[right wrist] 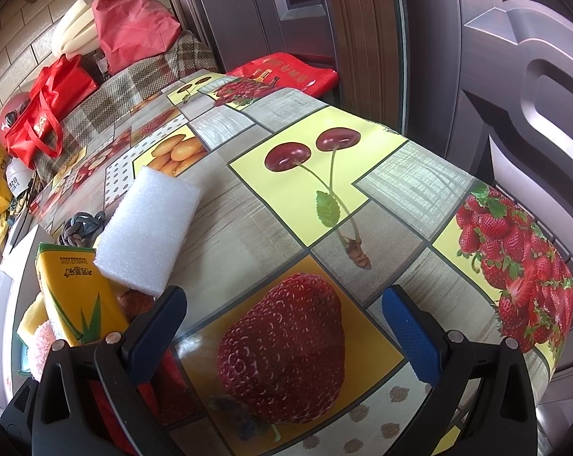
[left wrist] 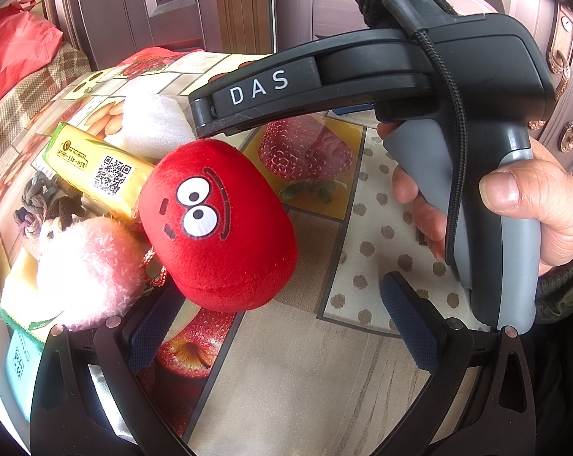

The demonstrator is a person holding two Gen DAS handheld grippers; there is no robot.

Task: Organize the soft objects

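Your left gripper (left wrist: 282,326) hangs over the fruit-print tablecloth (left wrist: 324,342) with its jaws wide, nothing between them. One red plush toy (left wrist: 218,224) with a cartoon face sits just ahead of the left finger. Against that toy's far side lie one yellow tissue pack (left wrist: 96,169), one white foam block (left wrist: 153,121) and one pink fluffy toy (left wrist: 89,266). Your right gripper (right wrist: 282,326), gripped by your hand (left wrist: 545,205), is likewise wide and empty, just right of the red toy.
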